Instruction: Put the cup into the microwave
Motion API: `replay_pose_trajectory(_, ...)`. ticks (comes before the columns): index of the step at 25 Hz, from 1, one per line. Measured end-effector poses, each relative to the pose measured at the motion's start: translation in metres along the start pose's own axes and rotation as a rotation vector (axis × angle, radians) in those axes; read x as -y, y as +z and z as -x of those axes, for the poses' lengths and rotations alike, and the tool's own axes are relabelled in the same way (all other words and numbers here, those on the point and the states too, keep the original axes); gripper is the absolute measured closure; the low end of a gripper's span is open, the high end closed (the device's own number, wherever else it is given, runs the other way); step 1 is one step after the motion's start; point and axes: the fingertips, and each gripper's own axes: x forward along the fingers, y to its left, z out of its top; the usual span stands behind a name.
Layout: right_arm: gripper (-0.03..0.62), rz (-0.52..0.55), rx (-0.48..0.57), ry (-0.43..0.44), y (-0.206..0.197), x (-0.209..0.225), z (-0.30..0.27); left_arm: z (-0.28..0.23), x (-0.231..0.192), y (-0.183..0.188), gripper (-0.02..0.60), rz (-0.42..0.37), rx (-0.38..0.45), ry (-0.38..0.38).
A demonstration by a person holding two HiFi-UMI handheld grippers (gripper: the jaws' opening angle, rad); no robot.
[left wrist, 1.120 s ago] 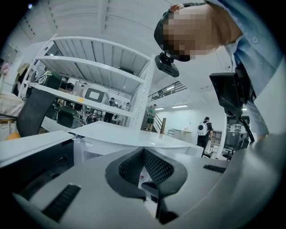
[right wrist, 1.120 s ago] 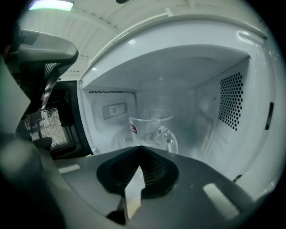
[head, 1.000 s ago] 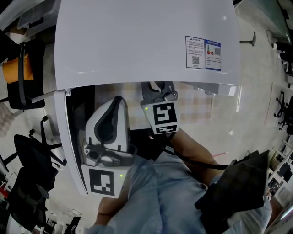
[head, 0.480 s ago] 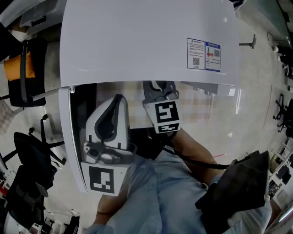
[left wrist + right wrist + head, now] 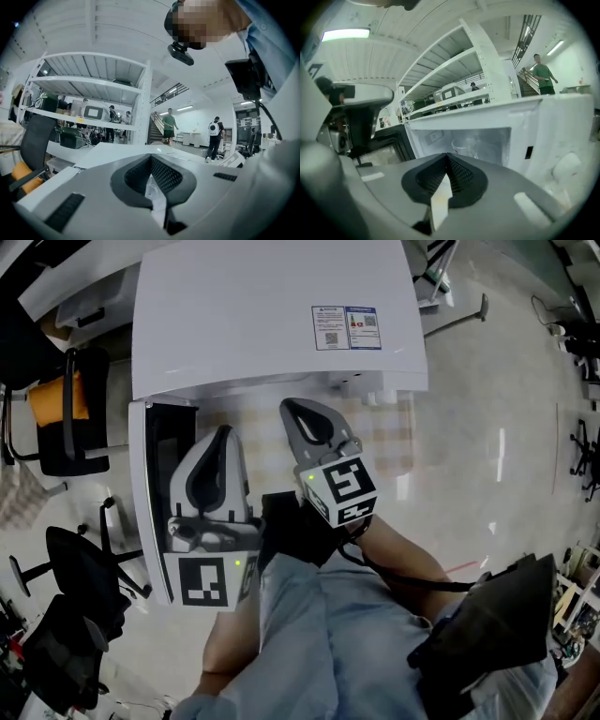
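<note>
While the person stands in front of the white microwave (image 5: 272,315), its door (image 5: 157,486) hangs open to the left, and the clear cup (image 5: 465,146) stands upright inside the lit cavity, well clear of both tools. The right gripper (image 5: 446,158) is held before the opening, tipped slightly downward toward it. Its fingers are pressed tight together and hold nothing. The left gripper (image 5: 151,158) sits just beside it, in front of the open door and pointing about level. Its fingers are likewise closed against each other and empty. A light blue sleeve (image 5: 309,615) runs back from the right gripper. Off to the left stands a black chair (image 5: 58,401) with an orange cushion. Beyond the microwave there is a white shelving rack (image 5: 93,89), and people stand near a staircase (image 5: 157,123).
</note>
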Motion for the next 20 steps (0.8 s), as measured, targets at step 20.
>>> replay_pose_trajectory(20,0.592,0.088,0.261,-0.016,0.121,-0.019,0.150,0.037,0.095,0.077,0.577,-0.141,0.093,-0.036)
